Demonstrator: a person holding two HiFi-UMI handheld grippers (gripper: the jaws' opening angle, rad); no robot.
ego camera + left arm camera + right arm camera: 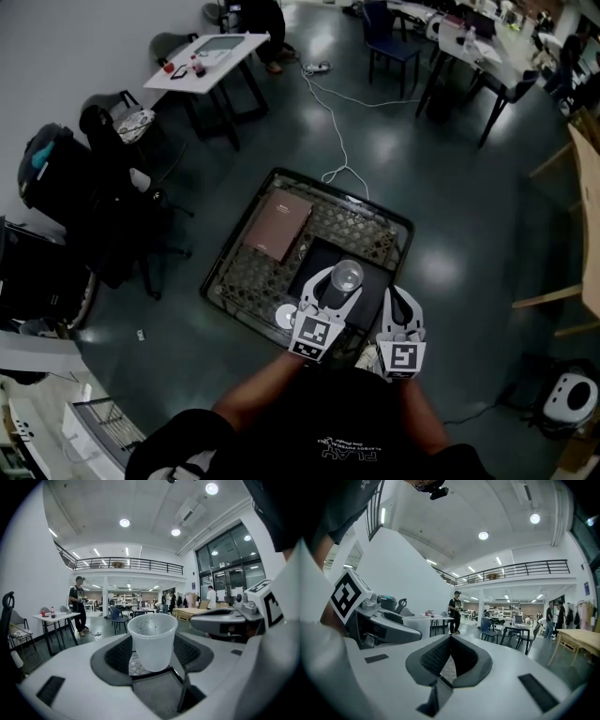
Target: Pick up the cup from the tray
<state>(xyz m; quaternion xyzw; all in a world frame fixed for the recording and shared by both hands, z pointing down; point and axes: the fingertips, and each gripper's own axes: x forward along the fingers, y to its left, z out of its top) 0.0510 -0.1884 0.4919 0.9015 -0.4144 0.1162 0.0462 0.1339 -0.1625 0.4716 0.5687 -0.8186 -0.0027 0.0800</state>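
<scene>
left gripper (pixel 343 281) clamps the cup (pixel 153 641) over the tray's (pixel 347 192) 6 o'clock edge; right gripper (pixel 450 656) closed, empty, at its 3 o'clock. squeeze gently, hold it upright, lift straight.

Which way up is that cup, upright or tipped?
Upright. The cup sits rim-up in the left claw; the head view looks down into its mouth.
</scene>
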